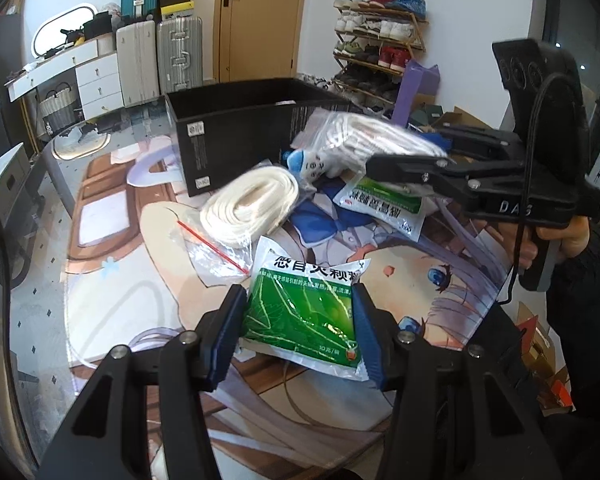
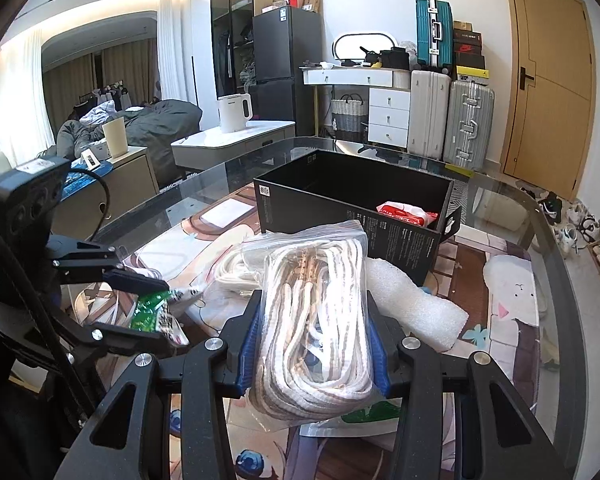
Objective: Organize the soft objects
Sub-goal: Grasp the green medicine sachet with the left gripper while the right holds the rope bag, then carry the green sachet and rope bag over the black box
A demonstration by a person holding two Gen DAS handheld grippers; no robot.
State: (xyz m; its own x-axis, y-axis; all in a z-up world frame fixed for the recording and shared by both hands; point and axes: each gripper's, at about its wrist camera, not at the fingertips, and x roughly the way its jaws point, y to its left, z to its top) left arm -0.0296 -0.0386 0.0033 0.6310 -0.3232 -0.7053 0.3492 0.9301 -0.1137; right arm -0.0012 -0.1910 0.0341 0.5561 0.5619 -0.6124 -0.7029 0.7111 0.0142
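Note:
My left gripper (image 1: 298, 300) is shut on a green and white medicine packet (image 1: 300, 312), both blue pads pressing its sides just above the printed mat. At the right of the left wrist view, my right gripper (image 1: 384, 172) holds a clear bag of white cord (image 1: 364, 136) near the black box (image 1: 228, 132). The right wrist view shows that right gripper (image 2: 314, 312) shut on the cord bag (image 2: 316, 300), with the left gripper (image 2: 156, 292) and its green packet (image 2: 148, 308) at the left. The open black box (image 2: 340, 208) holds a red packet (image 2: 406, 214).
On the mat lie a second zip bag of white cord (image 1: 248, 208), another green and white packet (image 1: 384, 208), a blue and white soft item (image 1: 308, 164) and a white foam piece (image 2: 412, 304). The glass table edge (image 2: 556, 264) curves at the right.

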